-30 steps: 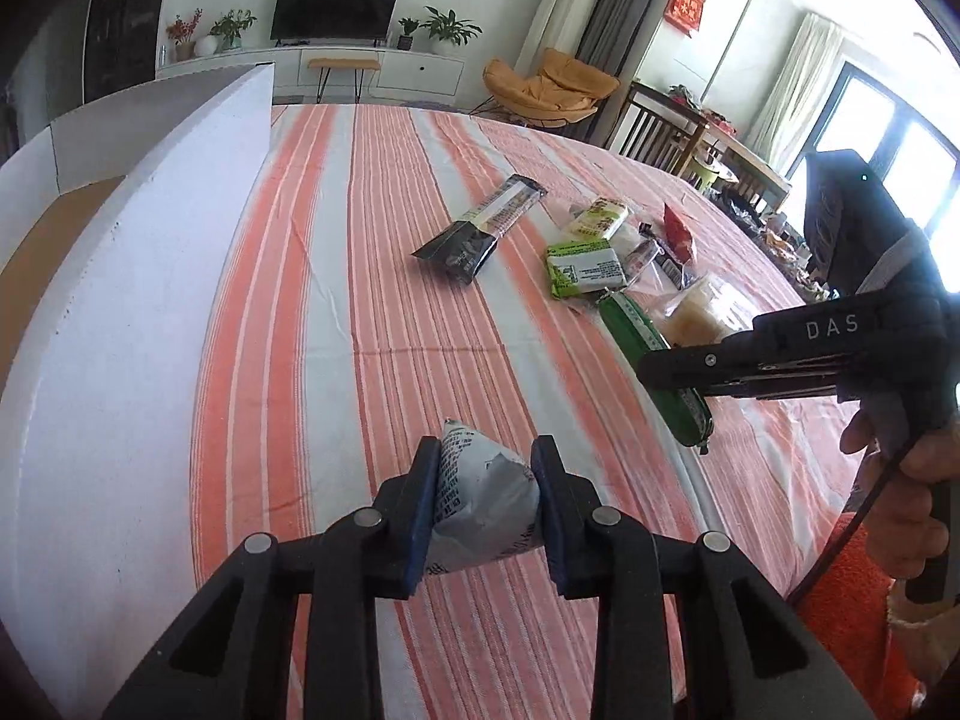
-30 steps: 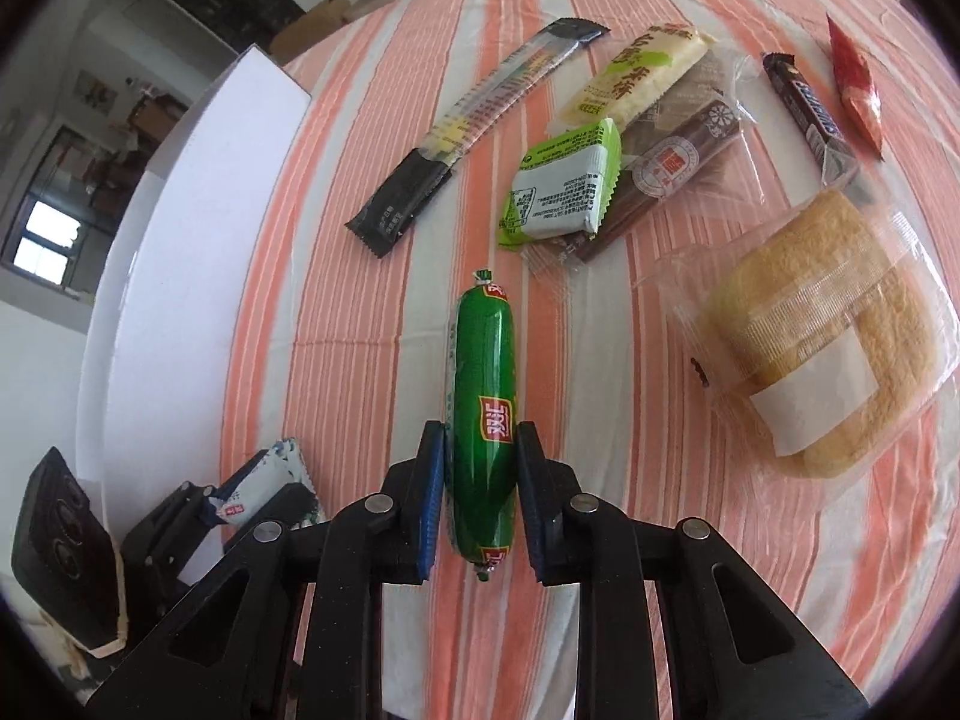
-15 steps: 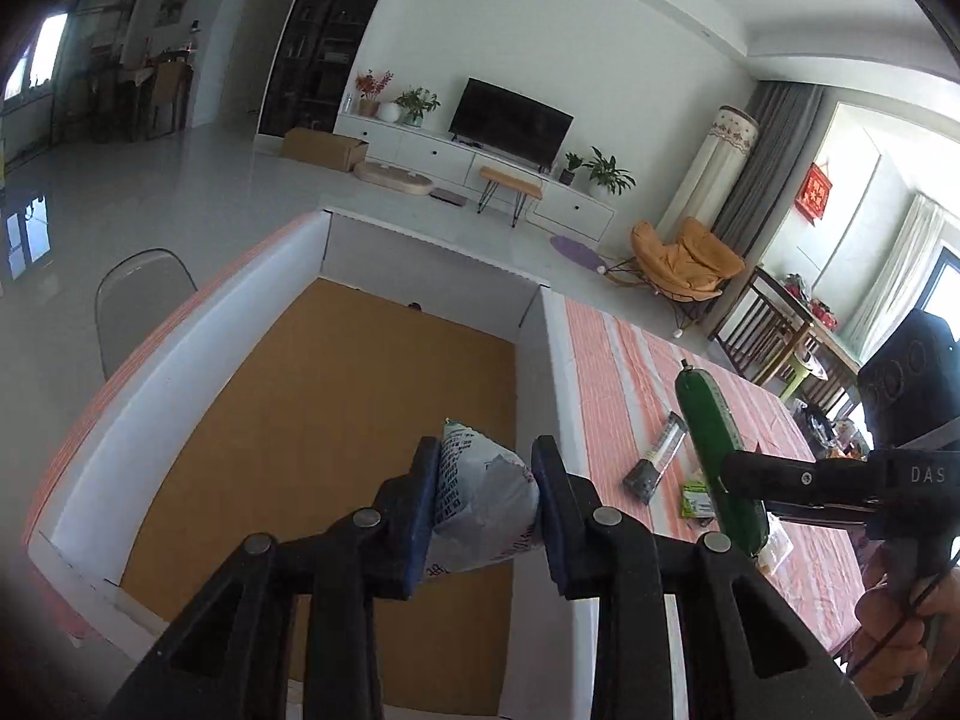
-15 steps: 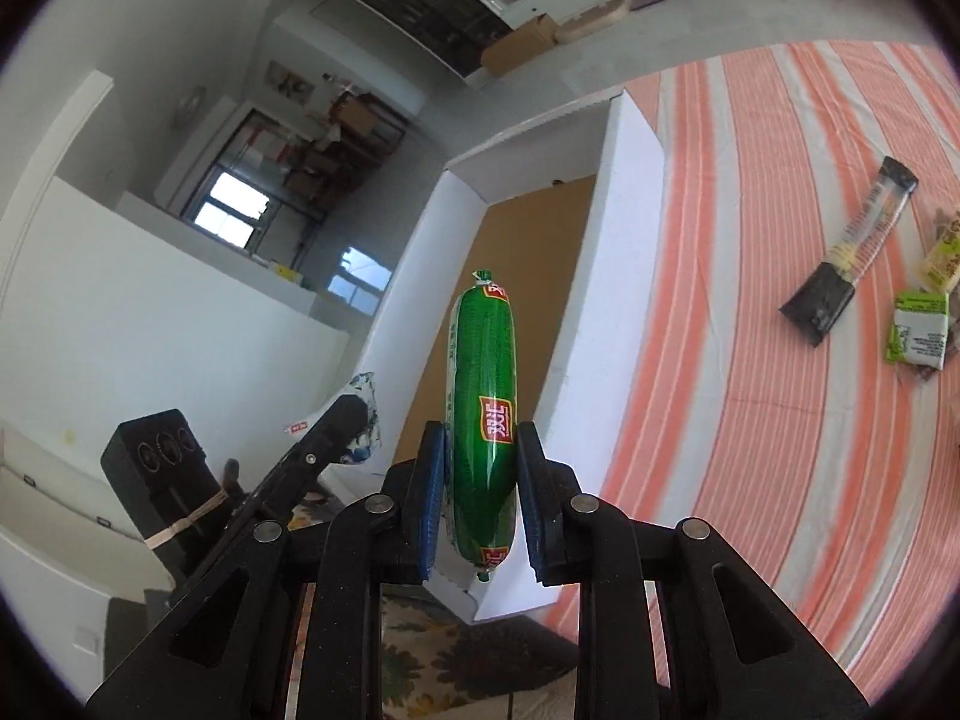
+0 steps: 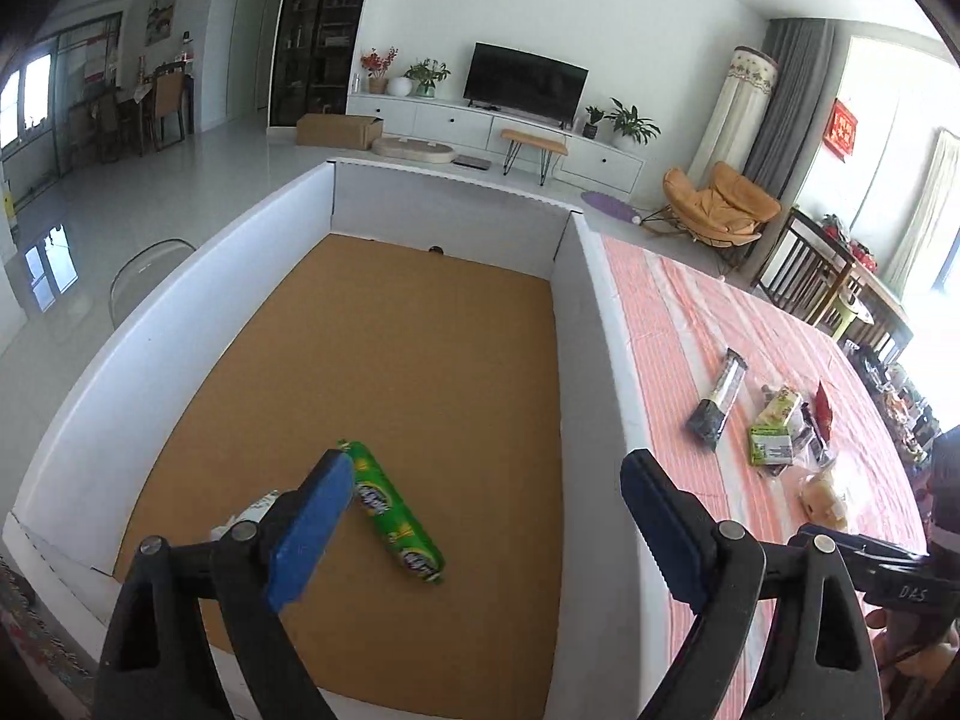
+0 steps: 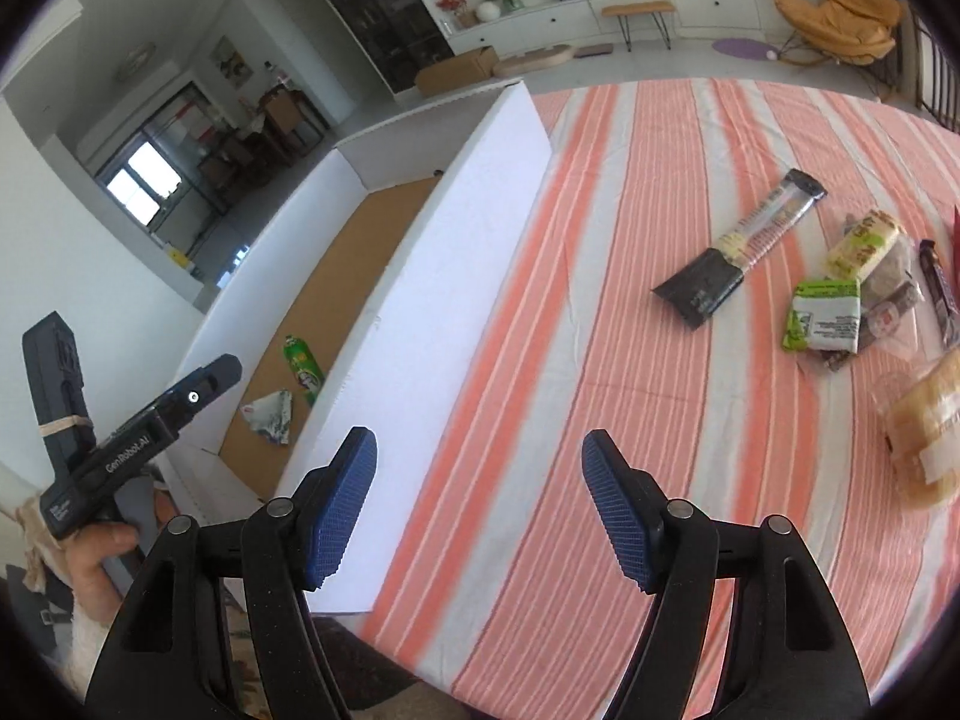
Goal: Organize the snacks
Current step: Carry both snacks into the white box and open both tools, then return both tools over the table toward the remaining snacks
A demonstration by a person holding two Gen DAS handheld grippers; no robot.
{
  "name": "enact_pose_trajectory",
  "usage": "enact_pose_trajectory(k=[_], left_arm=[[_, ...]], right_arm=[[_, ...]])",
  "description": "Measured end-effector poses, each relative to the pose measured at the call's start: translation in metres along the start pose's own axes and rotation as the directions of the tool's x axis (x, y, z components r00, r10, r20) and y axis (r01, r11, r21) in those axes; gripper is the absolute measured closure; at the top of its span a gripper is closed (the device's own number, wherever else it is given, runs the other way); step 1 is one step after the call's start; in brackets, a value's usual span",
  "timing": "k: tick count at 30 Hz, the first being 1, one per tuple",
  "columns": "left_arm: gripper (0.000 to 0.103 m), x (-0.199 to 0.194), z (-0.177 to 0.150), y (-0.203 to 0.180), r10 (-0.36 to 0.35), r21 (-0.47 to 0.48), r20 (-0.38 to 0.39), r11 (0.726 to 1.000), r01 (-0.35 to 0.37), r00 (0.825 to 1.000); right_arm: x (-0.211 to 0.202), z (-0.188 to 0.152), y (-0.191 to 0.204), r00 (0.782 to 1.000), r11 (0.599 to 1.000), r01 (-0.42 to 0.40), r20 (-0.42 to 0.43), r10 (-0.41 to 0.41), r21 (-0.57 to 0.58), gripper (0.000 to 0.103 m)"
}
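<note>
Two snacks down in the box, both of my grippers let go

The green sausage is a glossy plastic tube with crimped ends and printed labels, lying flat and diagonal on the brown cardboard floor of the white box, near its front end. Just beside it sits the crinkly white-and-grey foil packet, half hidden behind a finger in my left view. My left gripper hangs over the box; its jaws have just been opening, nothing between the ribbed blue pads. Same with my right gripper, jaws just sprung apart and empty, over the box's white wall and the orange-striped tablecloth. Still out on the cloth: a long black-and-clear packet, a green-and-white pouch, and a bagged bread in clear film.
</note>
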State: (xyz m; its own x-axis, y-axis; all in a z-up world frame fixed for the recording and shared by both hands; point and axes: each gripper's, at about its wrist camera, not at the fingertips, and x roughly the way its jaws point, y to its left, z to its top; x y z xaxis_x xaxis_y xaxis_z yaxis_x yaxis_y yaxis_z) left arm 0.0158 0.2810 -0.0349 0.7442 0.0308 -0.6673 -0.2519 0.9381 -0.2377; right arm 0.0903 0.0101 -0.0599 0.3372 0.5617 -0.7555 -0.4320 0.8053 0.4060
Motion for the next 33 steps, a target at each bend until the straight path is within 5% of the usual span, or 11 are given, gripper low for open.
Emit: enact_pose_trajectory(k=[4,7,13,16,18,21,23,28,33], left_arm=[[0.006,-0.001,0.004,-0.055,-0.123,0.041,0.001,0.992,0.123,0.992],[0.005,0.000,0.000,-0.101,-0.222,0.093,-0.035,0.970,0.225,0.974],[0.004,0.018,-0.034,-0.194,-0.318,0.222,-0.153,0.912,0.346,0.936],[0.004,0.046,-0.053,-0.224,-0.272,0.281,-0.196,0.905,0.320,0.942],[0.004,0.070,-0.065,-0.234,-0.228,0.319,-0.215,0.903,0.288,0.950],[0.004,0.105,-0.076,-0.238,-0.147,0.355,-0.218,0.909,0.218,0.965],[0.004,0.127,-0.078,-0.238,-0.119,0.357,-0.224,0.914,0.195,0.967],[0.004,0.152,-0.079,-0.238,-0.077,0.373,-0.231,0.914,0.162,0.970],[0.000,0.158,-0.082,-0.248,-0.033,0.424,-0.247,0.895,0.139,0.968]], right_arm=[[-0.028,-0.028,-0.051,0.993,0.990,0.107,0.044,-0.111,0.090,0.029],[-0.065,-0.046,-0.075,0.958,0.965,0.227,0.150,-0.245,0.132,0.029],[-0.120,-0.054,-0.132,0.760,0.810,0.502,0.291,-0.580,0.304,0.029],[-0.135,-0.061,-0.164,0.709,0.751,0.521,0.284,-0.646,0.407,0.029],[-0.142,-0.070,-0.183,0.698,0.718,0.506,0.263,-0.666,0.478,0.029],[-0.150,-0.079,-0.207,0.728,0.703,0.427,0.245,-0.641,0.569,0.029],[-0.155,-0.078,-0.216,0.729,0.688,0.413,0.237,-0.642,0.597,0.029],[-0.142,-0.049,-0.256,0.677,0.593,0.554,0.098,-0.729,0.584,0.025],[-0.119,-0.048,-0.301,0.716,0.575,0.510,0.054,-0.696,0.640,0.025]])
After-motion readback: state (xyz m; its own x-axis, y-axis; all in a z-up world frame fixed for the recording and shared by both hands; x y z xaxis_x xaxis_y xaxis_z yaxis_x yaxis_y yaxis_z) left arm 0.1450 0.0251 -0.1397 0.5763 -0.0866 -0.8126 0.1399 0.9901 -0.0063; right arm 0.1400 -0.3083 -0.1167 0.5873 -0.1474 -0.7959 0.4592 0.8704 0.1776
